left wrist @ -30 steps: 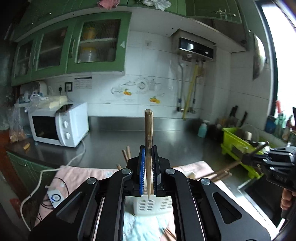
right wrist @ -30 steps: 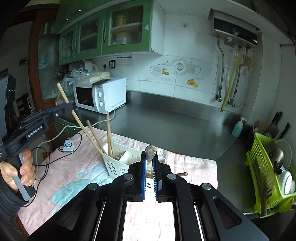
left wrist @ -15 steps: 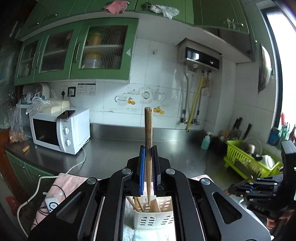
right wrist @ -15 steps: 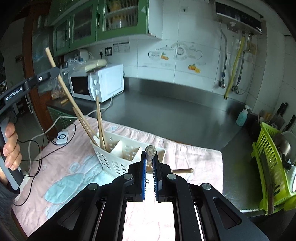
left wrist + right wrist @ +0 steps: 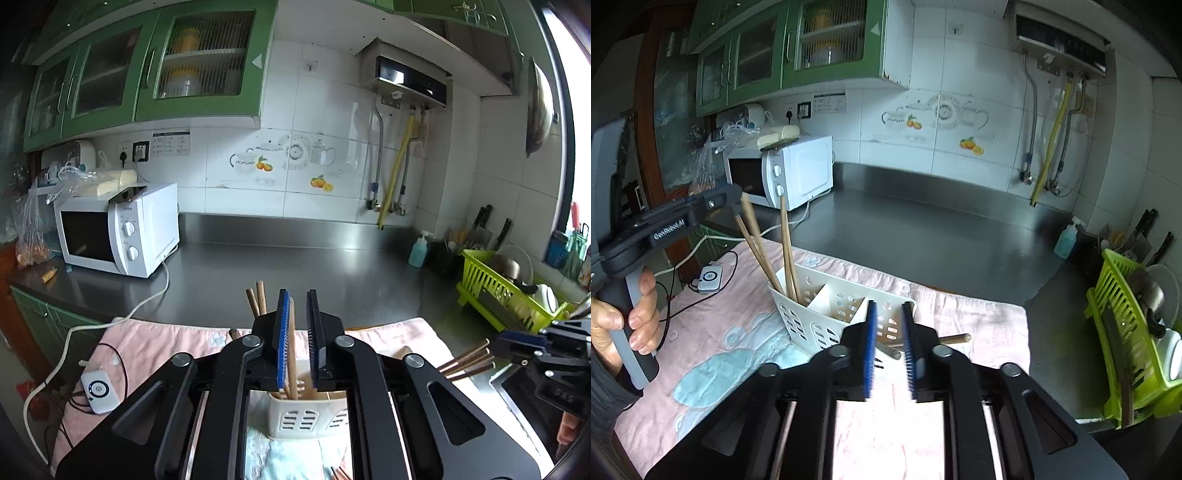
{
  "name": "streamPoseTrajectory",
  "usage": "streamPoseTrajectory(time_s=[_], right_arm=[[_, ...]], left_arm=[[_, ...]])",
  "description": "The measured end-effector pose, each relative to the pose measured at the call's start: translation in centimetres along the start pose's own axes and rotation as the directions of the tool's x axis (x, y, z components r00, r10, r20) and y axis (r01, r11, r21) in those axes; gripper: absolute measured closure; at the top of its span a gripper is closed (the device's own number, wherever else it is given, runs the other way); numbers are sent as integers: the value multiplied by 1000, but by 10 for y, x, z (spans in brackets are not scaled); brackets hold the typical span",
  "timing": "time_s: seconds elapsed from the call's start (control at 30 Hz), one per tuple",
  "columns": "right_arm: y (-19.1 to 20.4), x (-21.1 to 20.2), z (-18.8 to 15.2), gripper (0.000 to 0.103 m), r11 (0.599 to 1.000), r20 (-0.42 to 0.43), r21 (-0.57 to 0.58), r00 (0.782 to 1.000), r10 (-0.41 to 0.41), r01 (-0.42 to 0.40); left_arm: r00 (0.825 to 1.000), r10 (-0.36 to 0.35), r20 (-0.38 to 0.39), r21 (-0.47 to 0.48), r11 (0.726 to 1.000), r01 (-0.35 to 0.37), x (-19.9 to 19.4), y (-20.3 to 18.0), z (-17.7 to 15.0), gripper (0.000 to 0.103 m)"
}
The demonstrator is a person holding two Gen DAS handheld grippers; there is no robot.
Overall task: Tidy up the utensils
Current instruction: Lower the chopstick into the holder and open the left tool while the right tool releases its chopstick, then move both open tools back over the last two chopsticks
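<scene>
Both grippers' fingers have parted — chopstick (image 5: 291,347) dropped into caddy (image 5: 308,417).

Utensil caddy (image 5: 827,317): white plastic w/ slotted holes. Chopsticks (image 5: 786,247) in it: tan wood. Cloth (image 5: 713,332) under it: pale pink w/ light blue patches, maybe a cartoon print. Both grippers black w/ blue pads (image 5: 282,343). Counter (image 5: 923,229): dark grey steel. Far left microwave (image 5: 118,229) white; cabinets (image 5: 147,66) green; right dish rack (image 5: 1126,332) lime green.
</scene>
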State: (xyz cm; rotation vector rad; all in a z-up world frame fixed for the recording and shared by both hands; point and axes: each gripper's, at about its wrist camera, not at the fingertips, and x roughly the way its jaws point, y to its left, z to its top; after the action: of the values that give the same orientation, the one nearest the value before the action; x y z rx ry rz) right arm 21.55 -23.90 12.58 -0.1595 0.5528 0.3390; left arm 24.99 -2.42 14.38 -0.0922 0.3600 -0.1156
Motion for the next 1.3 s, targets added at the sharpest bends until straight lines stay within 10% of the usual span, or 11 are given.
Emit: streamPoseTrajectory(time_s=[0.43,0.87,1.3], right_arm=[[28,-48,-84,85,996,-9,12,996,91,-90],[59,-8,-204,86,975,-202,122,957,206,-185],[77,38,-225,88,974,-279,126,936,215,-186]], left_arm=[[999,34,-37,48,998,-33,-71,-10,-45,61],[980,107,-165,21,994,-105,-119,6,-143,50],[955,92,-283,-10,995,-99,-109,12,-204,51]])
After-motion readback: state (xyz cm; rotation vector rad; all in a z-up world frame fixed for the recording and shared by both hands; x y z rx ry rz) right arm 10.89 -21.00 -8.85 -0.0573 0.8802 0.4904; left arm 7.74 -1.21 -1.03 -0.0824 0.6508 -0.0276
